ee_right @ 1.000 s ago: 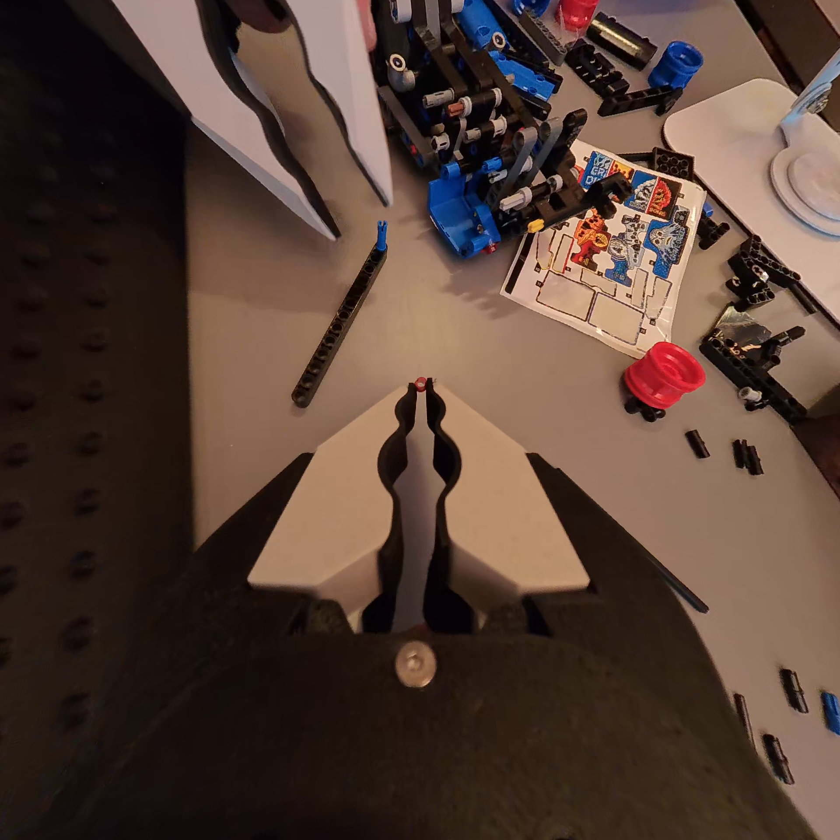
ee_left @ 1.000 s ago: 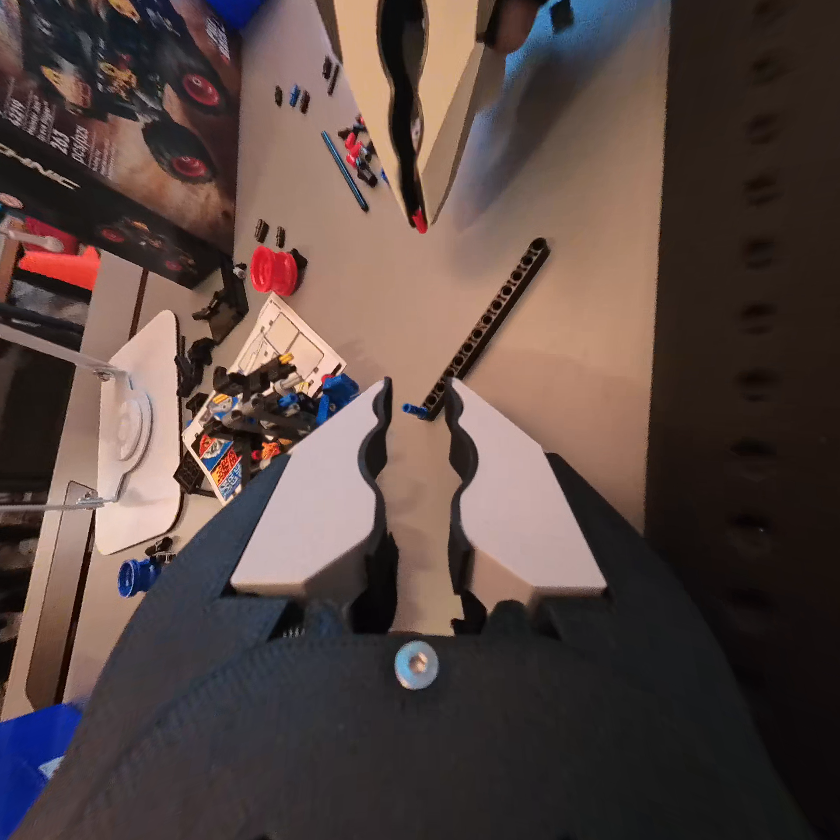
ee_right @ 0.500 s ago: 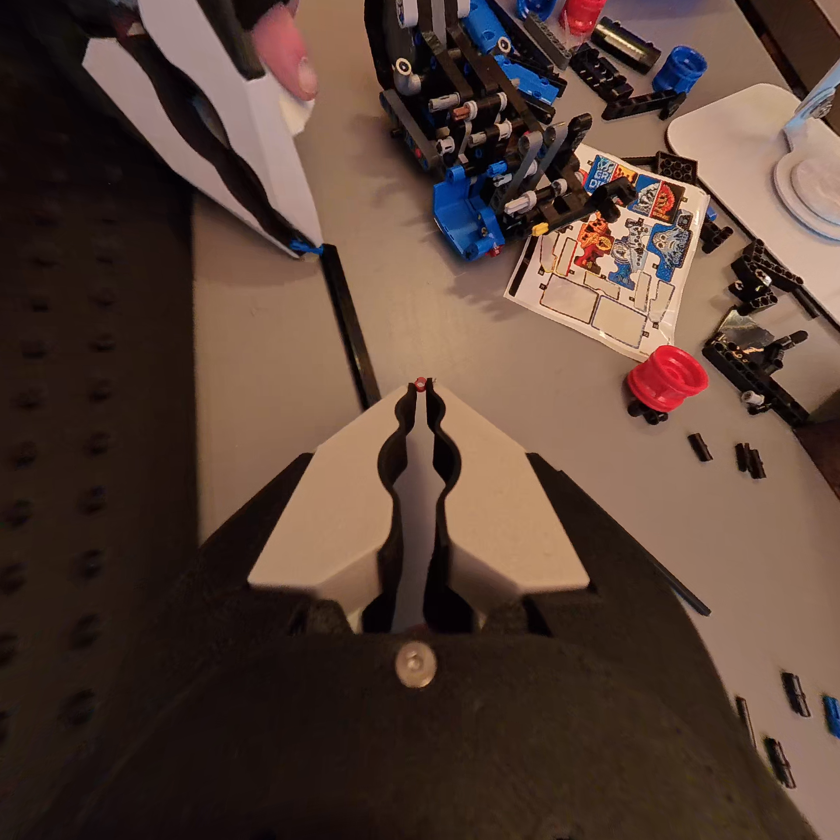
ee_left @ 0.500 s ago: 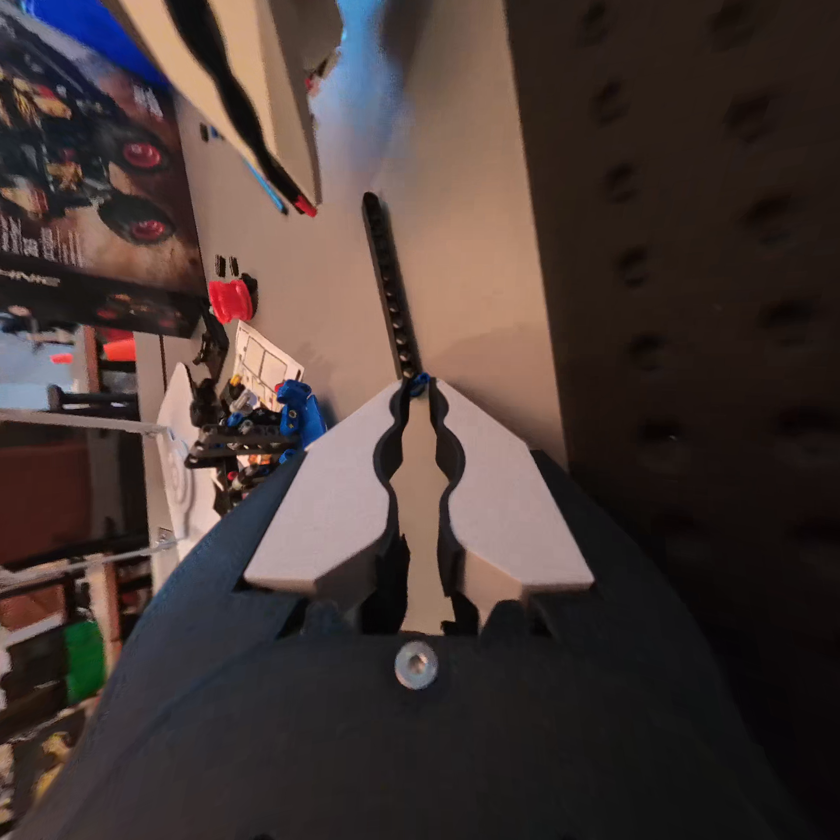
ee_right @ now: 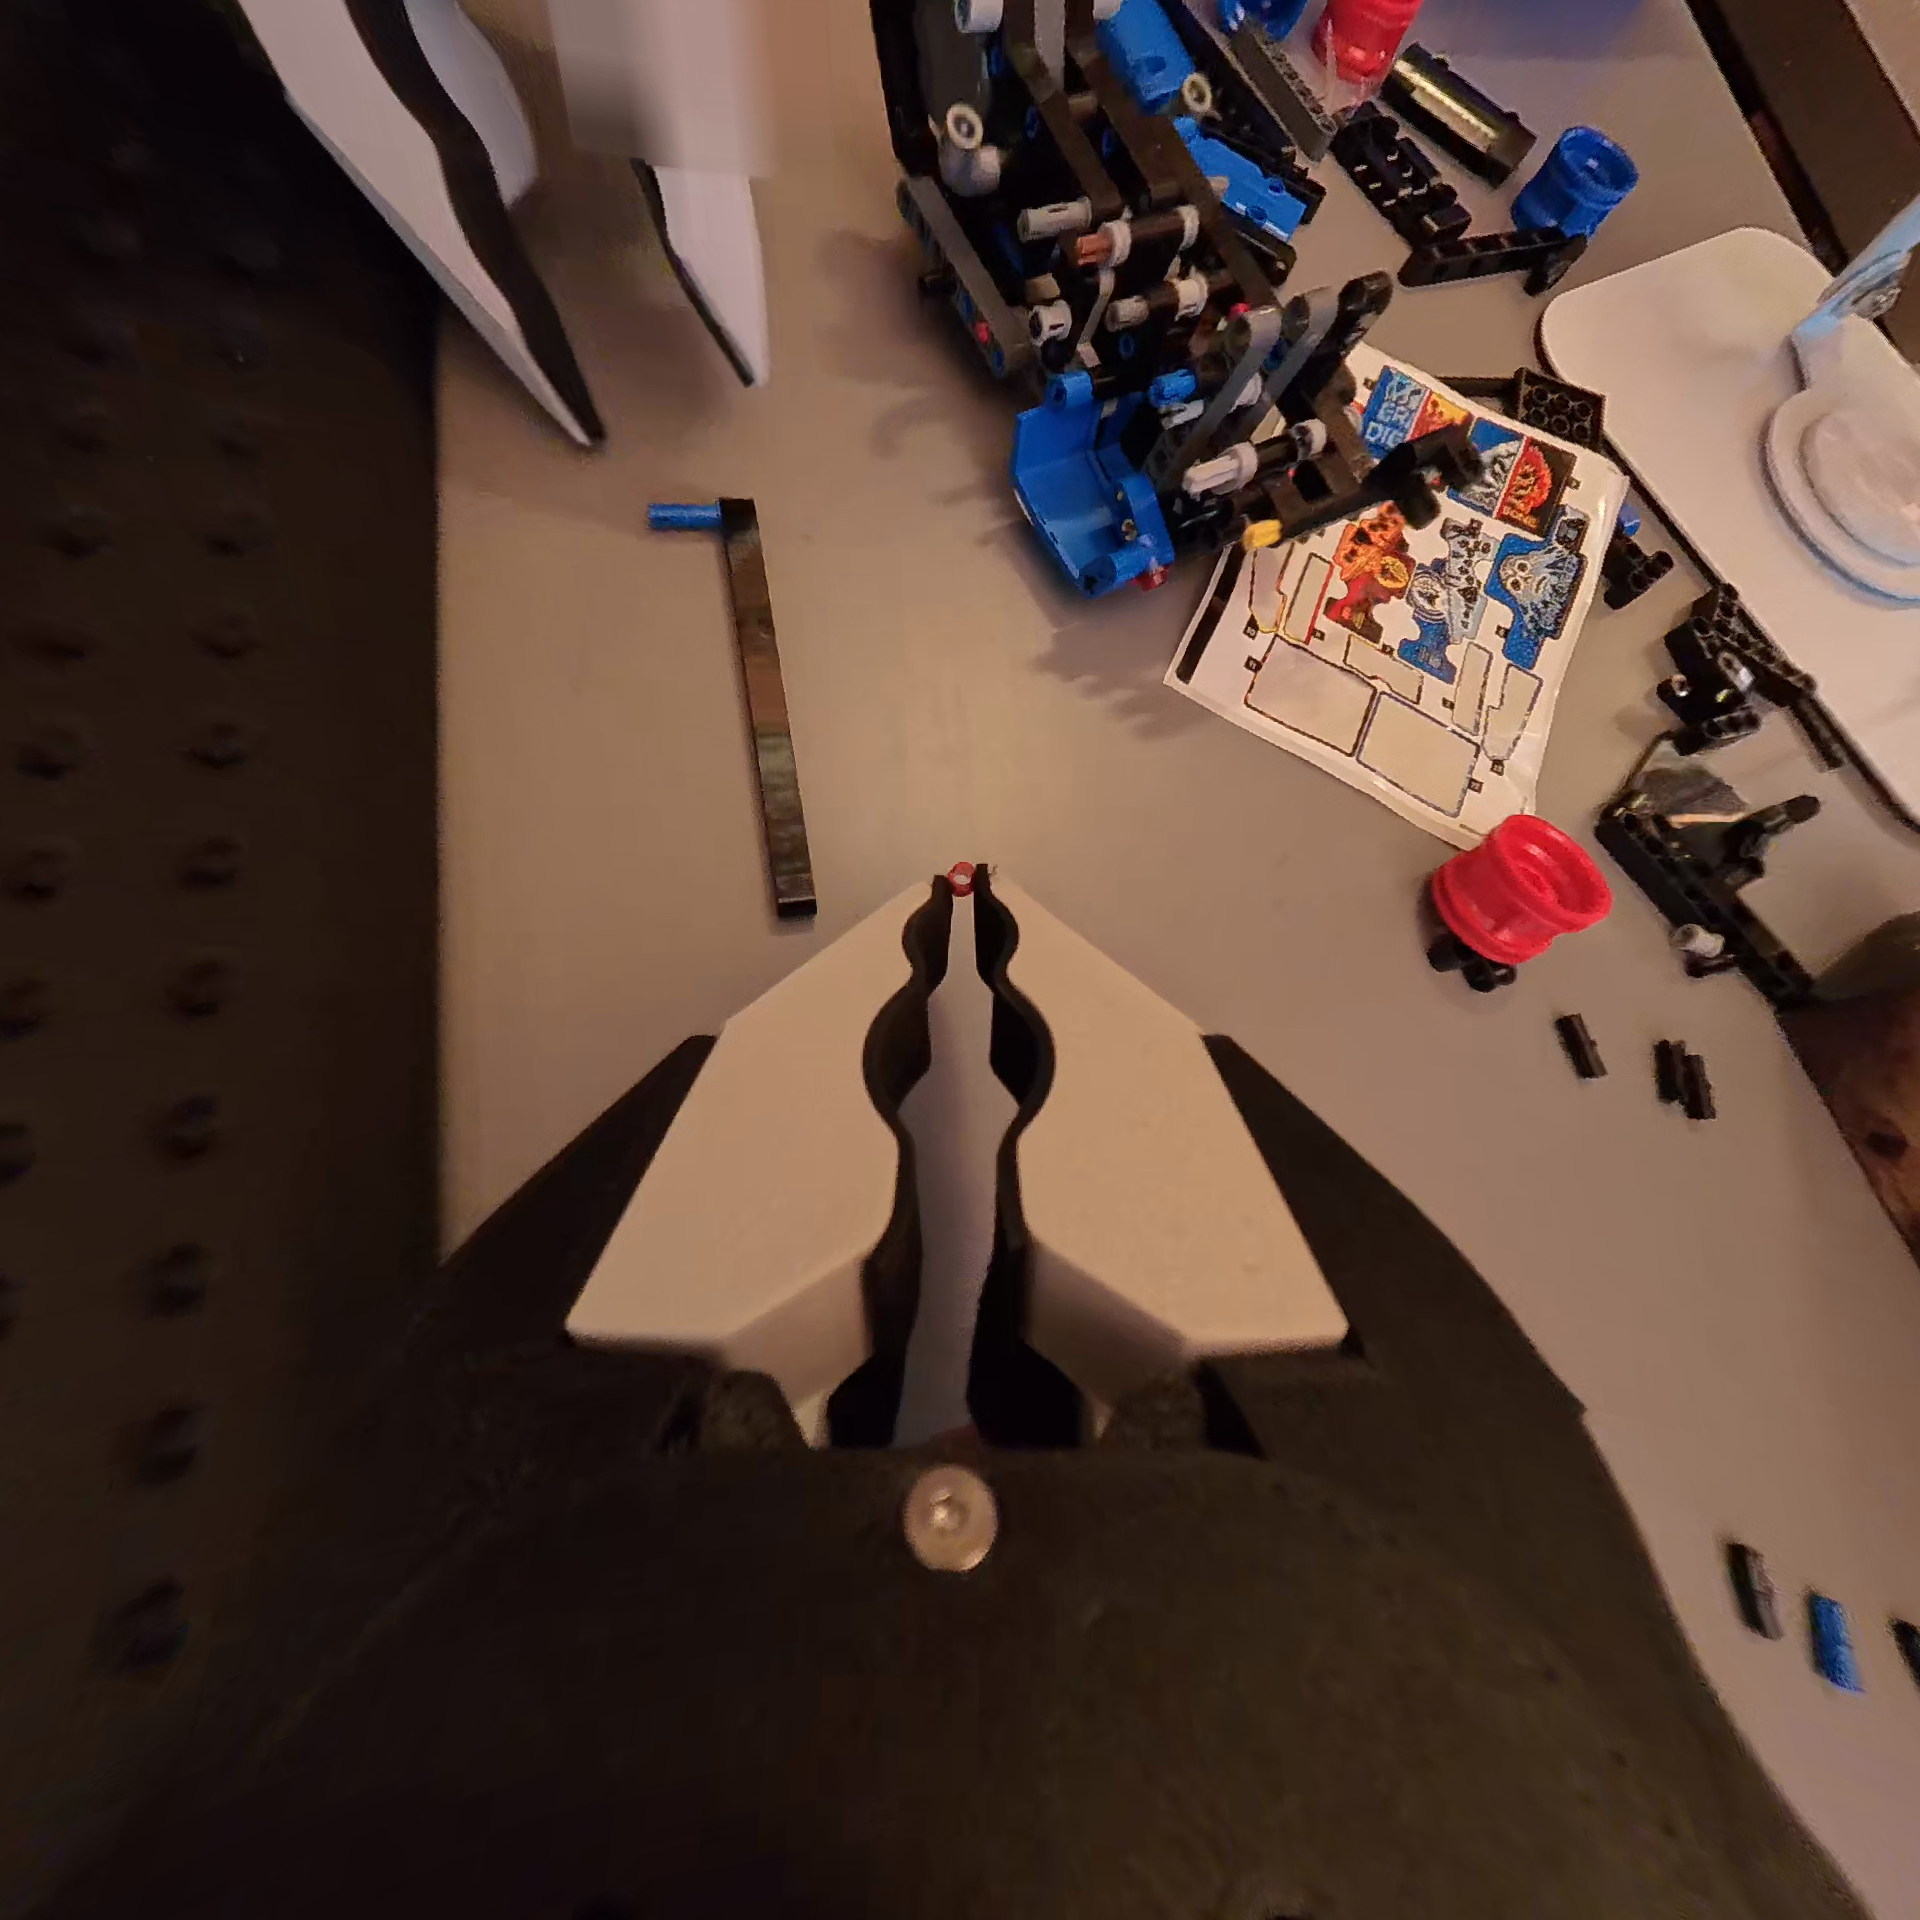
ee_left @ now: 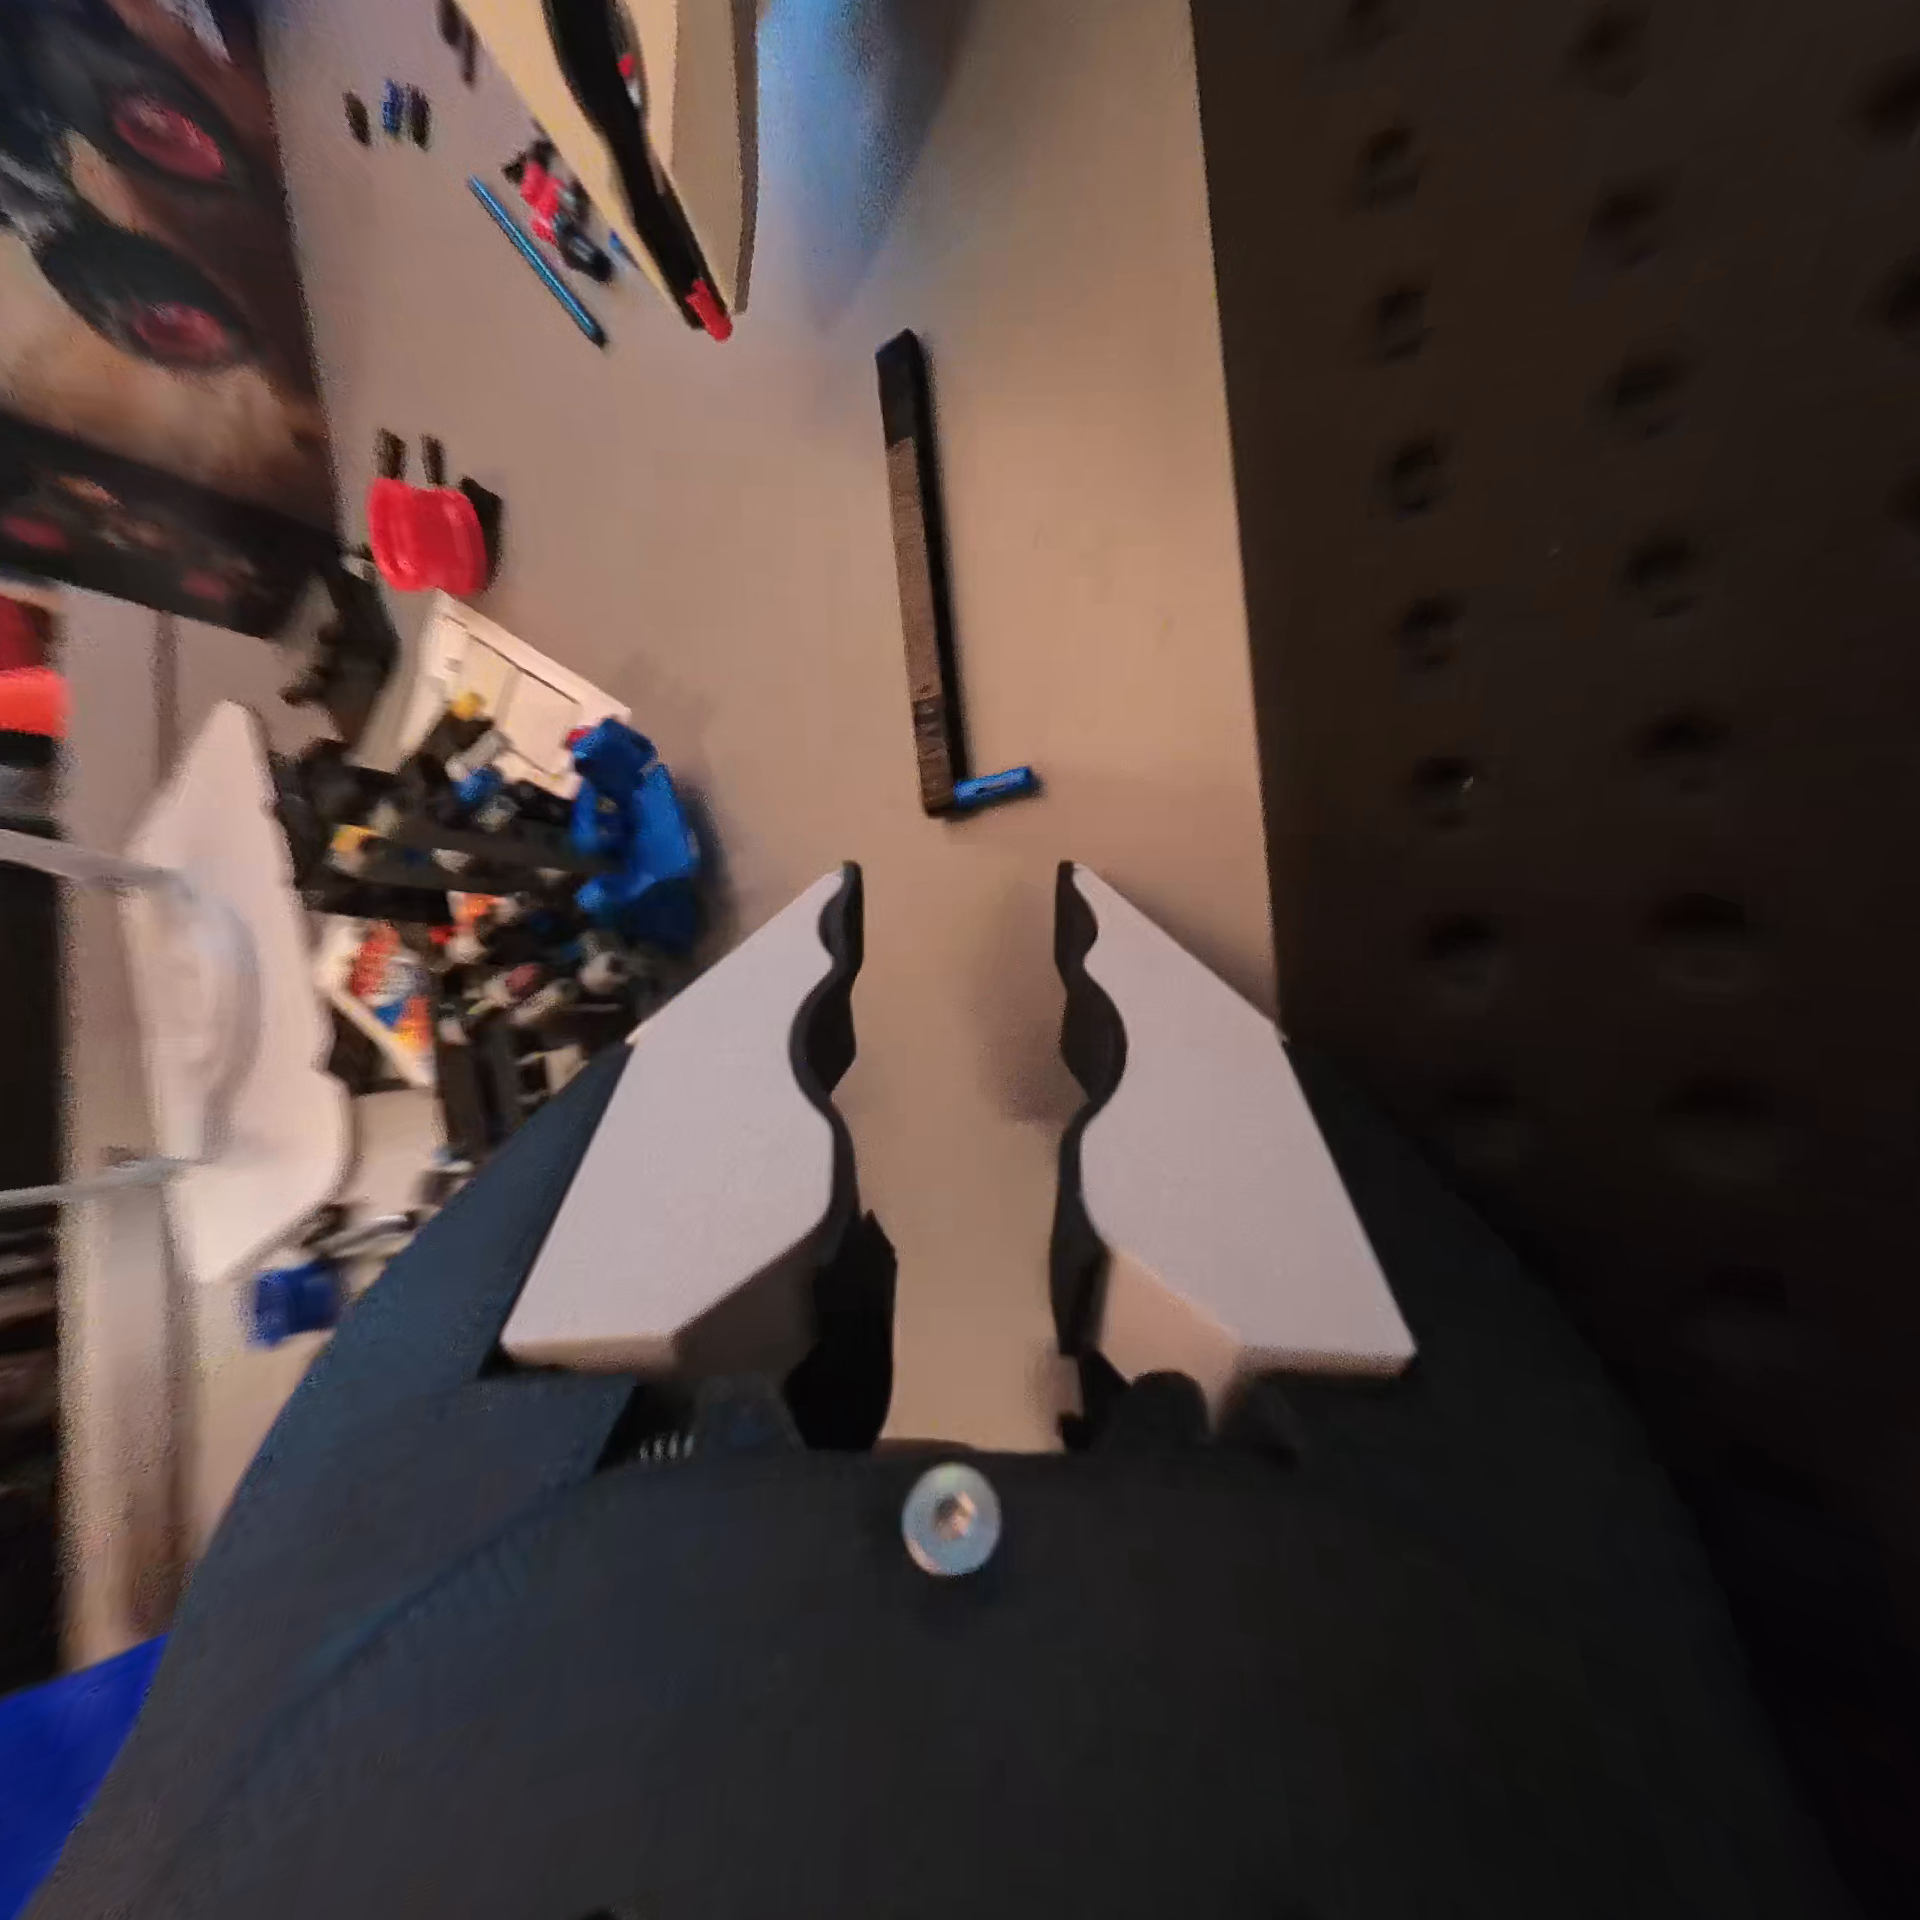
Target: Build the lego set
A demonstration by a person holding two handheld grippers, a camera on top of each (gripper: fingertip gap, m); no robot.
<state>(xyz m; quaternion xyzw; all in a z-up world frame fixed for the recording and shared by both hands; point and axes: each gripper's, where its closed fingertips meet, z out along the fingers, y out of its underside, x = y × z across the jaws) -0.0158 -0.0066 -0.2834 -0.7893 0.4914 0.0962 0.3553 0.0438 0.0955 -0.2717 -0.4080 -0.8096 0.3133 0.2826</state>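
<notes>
Left wrist view: the left gripper (ee_left: 956,883) was spread wide and held nothing. Just beyond its tips, a long black beam (ee_left: 920,582) lay on the grey table (ee_left: 1101,520), with a blue pin (ee_left: 995,787) protruding sideways from its near end. The partly built blue and black model (ee_left: 540,862) stood to the left, resting against a sticker sheet (ee_left: 499,686). A red wheel hub (ee_left: 426,533) lay farther off. The view was motion-blurred.

Right wrist view: the right gripper (ee_right: 963,881) was pressed nearly together, pinching a small red pin (ee_right: 961,878) at its tips. The black beam (ee_right: 769,707) lay just left of the tips, apart from them, blue pin (ee_right: 683,514) at its far end. The left gripper (ee_right: 675,405) hung open above that end. The model (ee_right: 1122,343) stood at upper right, overlapping the sticker sheet (ee_right: 1392,665); the red wheel hub (ee_right: 1522,886) lay below the sheet.
</notes>
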